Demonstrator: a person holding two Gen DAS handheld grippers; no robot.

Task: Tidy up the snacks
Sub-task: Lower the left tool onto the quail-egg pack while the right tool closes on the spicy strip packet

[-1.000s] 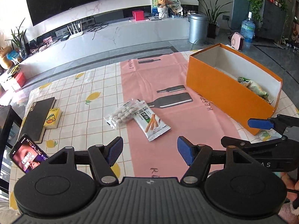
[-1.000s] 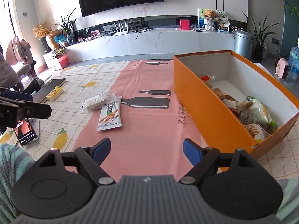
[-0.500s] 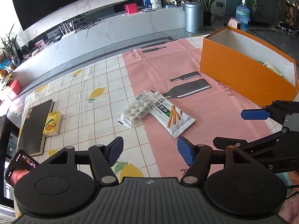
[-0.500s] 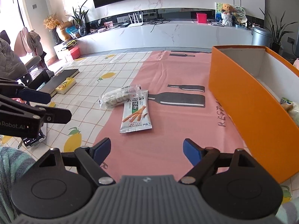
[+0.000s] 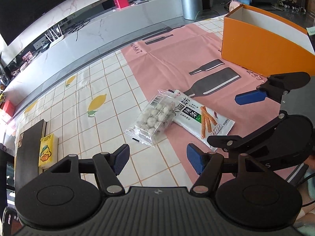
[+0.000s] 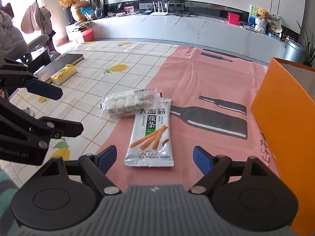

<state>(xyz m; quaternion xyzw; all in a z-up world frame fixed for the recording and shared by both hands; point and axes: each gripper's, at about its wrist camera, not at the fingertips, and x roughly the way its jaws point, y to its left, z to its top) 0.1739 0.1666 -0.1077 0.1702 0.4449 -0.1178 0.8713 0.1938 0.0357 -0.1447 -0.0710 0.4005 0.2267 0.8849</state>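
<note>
A clear packet of white round snacks (image 5: 152, 121) (image 6: 128, 104) lies on the table, overlapping the top of a white packet of spicy sticks (image 5: 202, 116) (image 6: 151, 135). An orange box (image 5: 261, 45) (image 6: 287, 118) stands to the right. My left gripper (image 5: 157, 158) is open and empty, just short of the clear packet. My right gripper (image 6: 153, 156) is open and empty, with the stick packet's near end between its fingers. Each gripper also shows in the other's view: the right one (image 5: 226, 122) and the left one (image 6: 65, 112).
A dark book (image 5: 27, 149) (image 6: 59, 64) with a yellow tissue pack (image 5: 47, 150) (image 6: 64, 73) beside it lies at the table's left. A pink runner (image 5: 177, 63) covers the table's middle over a checked lemon cloth (image 6: 118, 63).
Both grippers have moved forward and left toward the two packets, which now look larger and nearer. The box has slid to the right edge of both views. Both jaws stay open.
</note>
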